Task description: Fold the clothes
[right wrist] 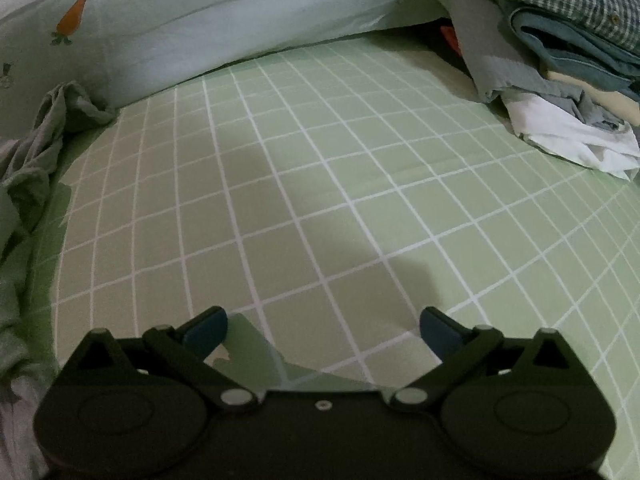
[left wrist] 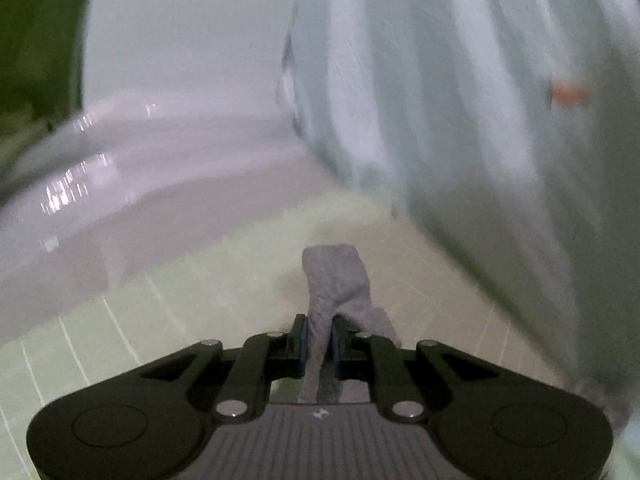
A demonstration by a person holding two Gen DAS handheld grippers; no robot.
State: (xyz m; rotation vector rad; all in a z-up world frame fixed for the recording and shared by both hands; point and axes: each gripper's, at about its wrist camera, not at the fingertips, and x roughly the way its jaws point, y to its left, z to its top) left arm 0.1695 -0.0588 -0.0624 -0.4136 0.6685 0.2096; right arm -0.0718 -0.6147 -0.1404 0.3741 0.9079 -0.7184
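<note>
No brand, label or writing could be read. The left gripper (left wrist: 319, 340) had its jaws closed on a fold of grey cloth (left wrist: 335, 284), which bunched up just past the fingertips toward 12 o'clock, above the green checked bed sheet (left wrist: 168, 300). The right gripper (right wrist: 323, 326) hung over the bed with jaws spread wide and nothing between them. Open sheet ran ahead to a pale pillow (right wrist: 208, 12) at 12 o'clock; crumpled clothes (right wrist: 36, 152) lay at 9 o'clock and a folded stack (right wrist: 568, 40) at 2 o'clock.
</note>
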